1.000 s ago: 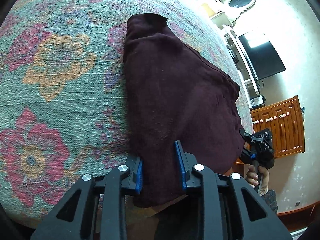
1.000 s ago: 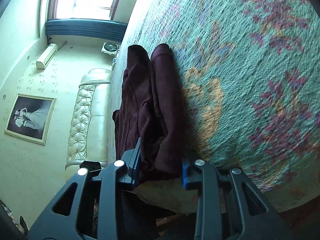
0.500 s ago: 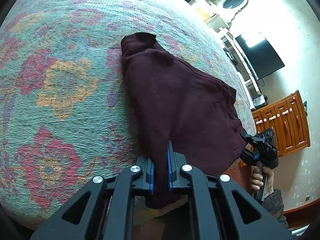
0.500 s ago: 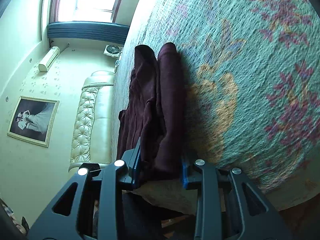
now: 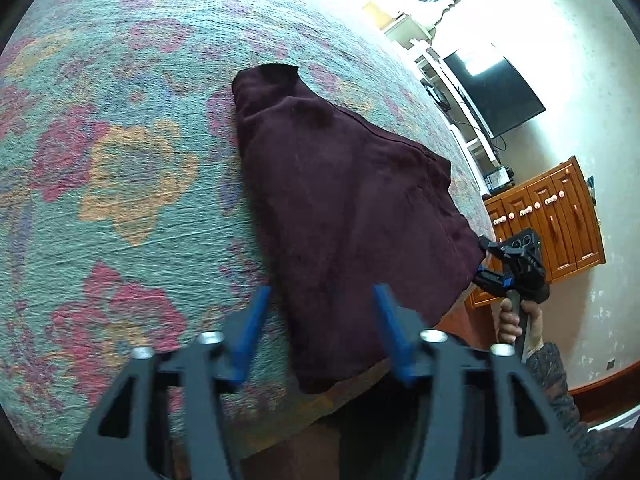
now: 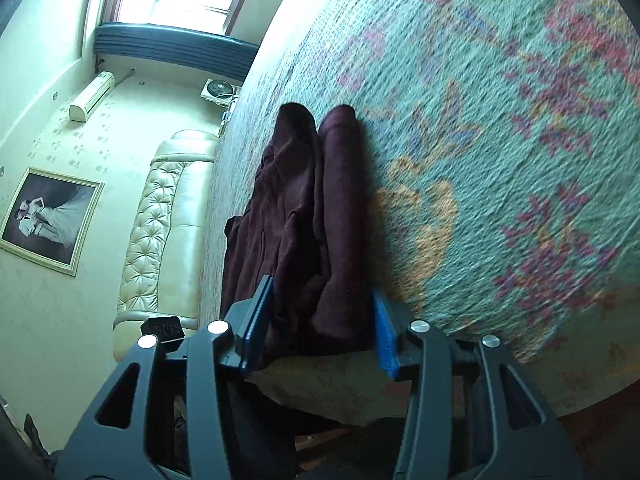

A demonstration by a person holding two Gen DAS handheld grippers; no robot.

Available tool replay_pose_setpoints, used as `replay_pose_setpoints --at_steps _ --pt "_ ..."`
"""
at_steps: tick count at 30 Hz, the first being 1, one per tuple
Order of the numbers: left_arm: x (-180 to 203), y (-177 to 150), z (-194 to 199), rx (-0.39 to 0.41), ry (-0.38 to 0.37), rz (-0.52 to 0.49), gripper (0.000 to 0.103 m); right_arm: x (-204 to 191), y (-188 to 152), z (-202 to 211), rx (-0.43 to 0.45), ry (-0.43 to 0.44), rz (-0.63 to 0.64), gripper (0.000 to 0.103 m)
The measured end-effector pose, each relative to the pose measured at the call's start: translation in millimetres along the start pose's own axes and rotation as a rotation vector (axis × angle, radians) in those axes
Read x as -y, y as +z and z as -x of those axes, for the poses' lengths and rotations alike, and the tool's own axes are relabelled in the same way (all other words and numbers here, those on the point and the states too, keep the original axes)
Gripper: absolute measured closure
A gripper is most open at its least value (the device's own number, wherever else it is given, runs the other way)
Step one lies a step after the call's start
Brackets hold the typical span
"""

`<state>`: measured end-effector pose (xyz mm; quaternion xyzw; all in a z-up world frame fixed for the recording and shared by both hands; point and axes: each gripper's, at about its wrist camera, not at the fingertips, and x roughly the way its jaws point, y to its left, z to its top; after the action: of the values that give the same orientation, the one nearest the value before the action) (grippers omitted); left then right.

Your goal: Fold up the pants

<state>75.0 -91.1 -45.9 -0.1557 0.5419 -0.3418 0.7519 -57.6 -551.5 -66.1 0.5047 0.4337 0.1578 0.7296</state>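
Floral bedspread [image 5: 120, 184] w/ maroon pants [image 5: 352, 216] lying folded near its front edge. Fabric looks soft, limp, light; best pinched at hem corners. Left gripper [image 5: 320, 320] and right gripper [image 6: 320, 316]: jaws apart, straddling cloth, nothing gripped.

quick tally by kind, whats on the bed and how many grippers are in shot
pants: 1, dark maroon, lying on the floral bedspread
grippers: 2, left gripper and right gripper, both with jaws apart
total: 3
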Motion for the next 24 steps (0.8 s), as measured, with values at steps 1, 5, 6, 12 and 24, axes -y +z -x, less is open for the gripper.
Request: replay_pose_setpoints --at_steps 1,5,6,12,24 --pt "-4.2 1.3 5.9 0.035 0.018 -0.007 0.021 -0.6 5.9 4.1 0.017 -0.002 0.005 0.037" --pt "-14.0 24.1 9.0 0.077 0.019 -0.036 0.021 -4.5 36.6 -11.5 -0.007 -0.011 0.039 0.034" --pt "-16.7 31.7 4.7 0.072 0.018 -0.041 0.021 -4.6 43.8 -19.7 -0.019 -0.006 0.041 0.034" --pt "-34.6 73.8 -33.0 0.032 0.001 0.006 0.021 -13.5 81.9 -68.9 -0.064 -0.015 0.082 0.032" --pt "-28.4 111.8 -62.4 0.013 0.071 -0.009 0.061 -14.8 86.7 -105.0 -0.119 -0.012 0.106 0.076"
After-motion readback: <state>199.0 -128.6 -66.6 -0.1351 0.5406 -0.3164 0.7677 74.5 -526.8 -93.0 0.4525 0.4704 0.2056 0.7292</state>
